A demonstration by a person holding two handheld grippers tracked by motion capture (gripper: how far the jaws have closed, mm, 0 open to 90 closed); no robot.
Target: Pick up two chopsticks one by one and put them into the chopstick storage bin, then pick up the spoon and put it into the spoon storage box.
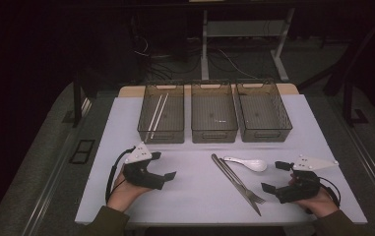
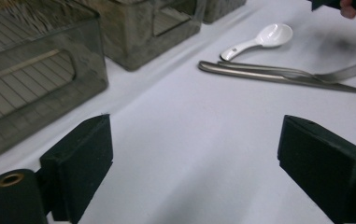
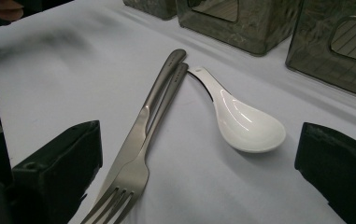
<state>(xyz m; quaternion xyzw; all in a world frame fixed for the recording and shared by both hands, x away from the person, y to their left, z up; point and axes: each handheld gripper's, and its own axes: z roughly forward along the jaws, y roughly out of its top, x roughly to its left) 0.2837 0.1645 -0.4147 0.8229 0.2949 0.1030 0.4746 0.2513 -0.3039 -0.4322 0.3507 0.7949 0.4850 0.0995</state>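
A white ceramic spoon (image 1: pixel 249 163) lies on the white table (image 1: pixel 195 194), beside a steel knife (image 1: pixel 230 174) and fork (image 1: pixel 254 196) that rest side by side. My left gripper (image 1: pixel 164 165) sits at the front left, open, with bare table between its jaws in the left gripper view (image 2: pixel 194 163). At the front right my right gripper (image 1: pixel 273 176) is open too, just right of the cutlery. In the right gripper view (image 3: pixel 194 172) the fork (image 3: pixel 138 172), the knife (image 3: pixel 152 100) and the spoon (image 3: pixel 245 121) lie ahead of the jaws, untouched.
Three clear grey bins stand in a row at the back: left bin (image 1: pixel 160 136) holding two pale chopsticks (image 1: pixel 158 110), middle bin (image 1: pixel 214 136) and right bin (image 1: pixel 266 135). Dark floor, cables and table legs lie beyond the table's far edge.
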